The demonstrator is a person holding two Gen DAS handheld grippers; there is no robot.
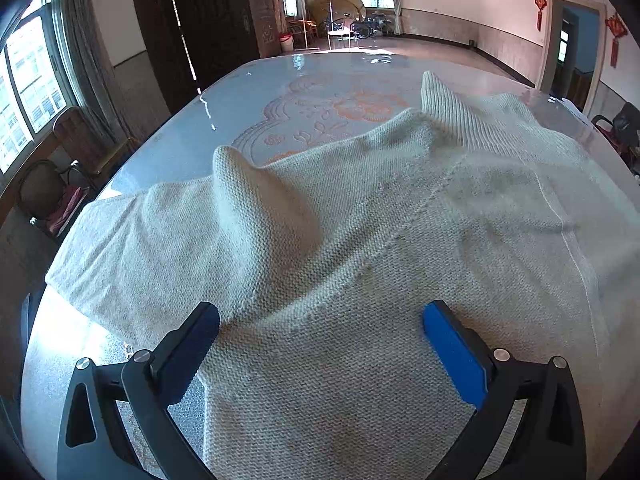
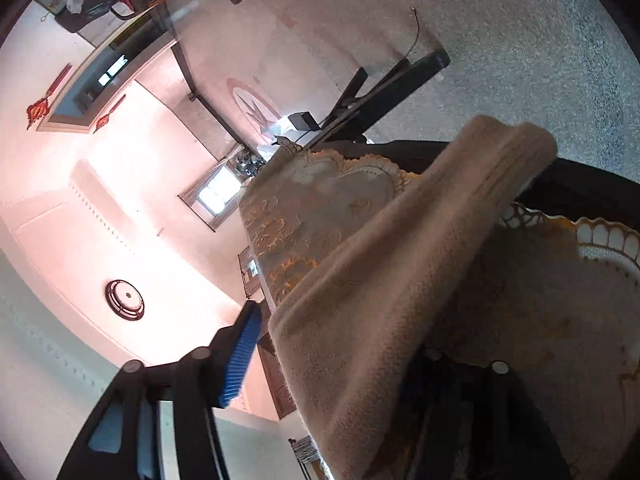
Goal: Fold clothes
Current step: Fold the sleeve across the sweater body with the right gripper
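A cream knit sweater (image 1: 360, 208) lies spread and rumpled over the glass-topped table (image 1: 280, 92), which has an orange flower pattern. Its ribbed collar (image 1: 440, 100) sticks up at the far side, and a fold (image 1: 240, 172) peaks on the left. My left gripper (image 1: 322, 312) is open just above the sweater's near part, one finger on each side and nothing gripped. In the rolled right wrist view, a ribbed-ended part of the sweater (image 2: 400, 260) hangs between the fingers of my right gripper (image 2: 316, 320). It covers the right finger. A gap shows beside the blue left pad (image 2: 244, 356).
Wooden chairs (image 1: 52, 196) stand off the table's left edge and another chair (image 1: 620, 128) at the right. A dark wardrobe (image 1: 208, 12) and a doorway (image 1: 572, 40) lie beyond. The right wrist view shows the table's scalloped cloth edge (image 2: 600, 236), speckled floor (image 2: 520, 40) and a black stand (image 2: 392, 88).
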